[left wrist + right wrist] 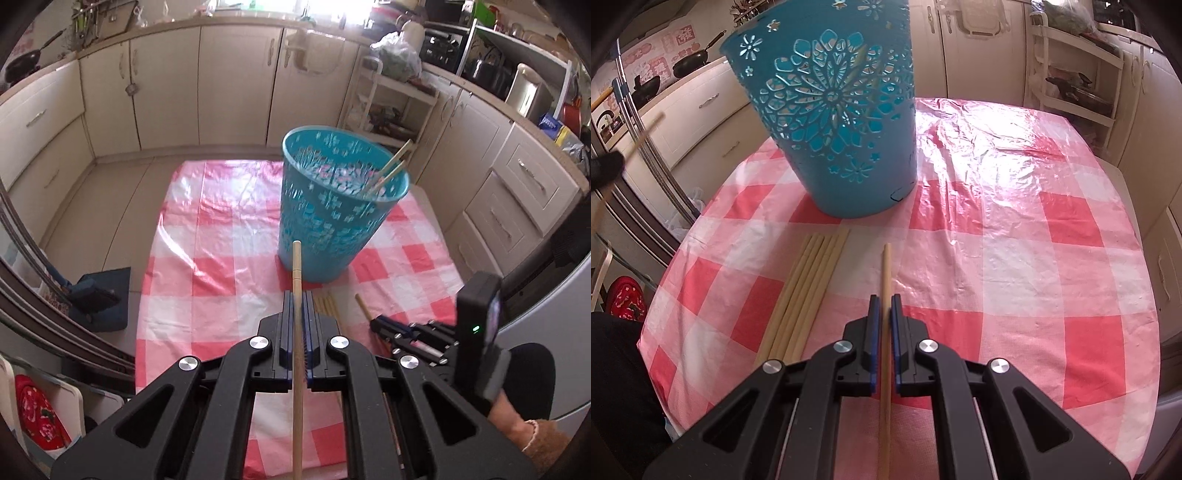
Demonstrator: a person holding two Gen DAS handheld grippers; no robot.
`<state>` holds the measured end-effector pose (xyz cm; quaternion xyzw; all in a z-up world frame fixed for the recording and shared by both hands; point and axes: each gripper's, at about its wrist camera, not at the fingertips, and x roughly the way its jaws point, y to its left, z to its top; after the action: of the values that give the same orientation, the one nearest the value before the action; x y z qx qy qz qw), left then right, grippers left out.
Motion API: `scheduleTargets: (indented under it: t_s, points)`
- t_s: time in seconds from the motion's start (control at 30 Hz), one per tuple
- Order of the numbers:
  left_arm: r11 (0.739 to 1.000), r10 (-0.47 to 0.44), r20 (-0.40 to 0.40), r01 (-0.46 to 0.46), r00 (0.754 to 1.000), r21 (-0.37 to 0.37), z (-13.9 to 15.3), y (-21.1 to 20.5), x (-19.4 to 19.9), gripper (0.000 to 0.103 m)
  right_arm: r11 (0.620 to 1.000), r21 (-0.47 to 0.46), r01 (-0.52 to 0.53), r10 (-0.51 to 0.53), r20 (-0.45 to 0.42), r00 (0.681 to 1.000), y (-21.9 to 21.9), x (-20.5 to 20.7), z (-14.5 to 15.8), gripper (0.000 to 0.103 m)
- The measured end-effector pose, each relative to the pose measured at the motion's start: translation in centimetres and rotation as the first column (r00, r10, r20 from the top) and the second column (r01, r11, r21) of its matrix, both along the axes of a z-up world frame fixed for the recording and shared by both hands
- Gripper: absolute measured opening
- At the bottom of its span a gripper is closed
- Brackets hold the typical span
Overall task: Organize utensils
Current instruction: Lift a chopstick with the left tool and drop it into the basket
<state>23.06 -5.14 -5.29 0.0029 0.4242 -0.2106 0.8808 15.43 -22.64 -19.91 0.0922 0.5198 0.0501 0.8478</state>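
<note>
A teal perforated basket (pixel 340 206) stands on the red-and-white checked tablecloth (pixel 221 236); two chopsticks (pixel 391 164) lean inside it at its right rim. My left gripper (pixel 297 295) is shut on a wooden chopstick (pixel 296 269), held above the table and pointing at the basket. My right gripper (pixel 885 300) is shut on another chopstick (pixel 885 273), low over the cloth in front of the basket (pixel 834 110). It also shows in the left wrist view (pixel 376 325). Several loose chopsticks (pixel 805 288) lie side by side left of the right gripper.
Cream kitchen cabinets (pixel 236 85) surround the table. A white rack (pixel 384 107) stands behind the basket. A dark blue stool (pixel 98 295) sits left of the table. The cloth (pixel 1015 221) right of the basket is wrinkled and shiny.
</note>
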Motion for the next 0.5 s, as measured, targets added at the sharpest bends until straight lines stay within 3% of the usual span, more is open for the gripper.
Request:
scheduleTargets:
  t_s: [0.27, 0.5]
  points:
    - [0.996, -0.002, 0.156, 0.017, 0.988, -0.092, 8.0, -1.1, 0.1, 0.004, 1.0, 0.008, 0.013, -0.013, 0.002, 1.0, -0.1, -0.2, 0.0, 0.007]
    - [0.978, 0.085, 0.263, -0.03, 0.961, -0.208, 12.0, -2.6, 3.9, 0.004, 0.999, 0.029, 0.022, -0.022, -0.007, 1.0, -0.4, 0.0, -0.1, 0.008]
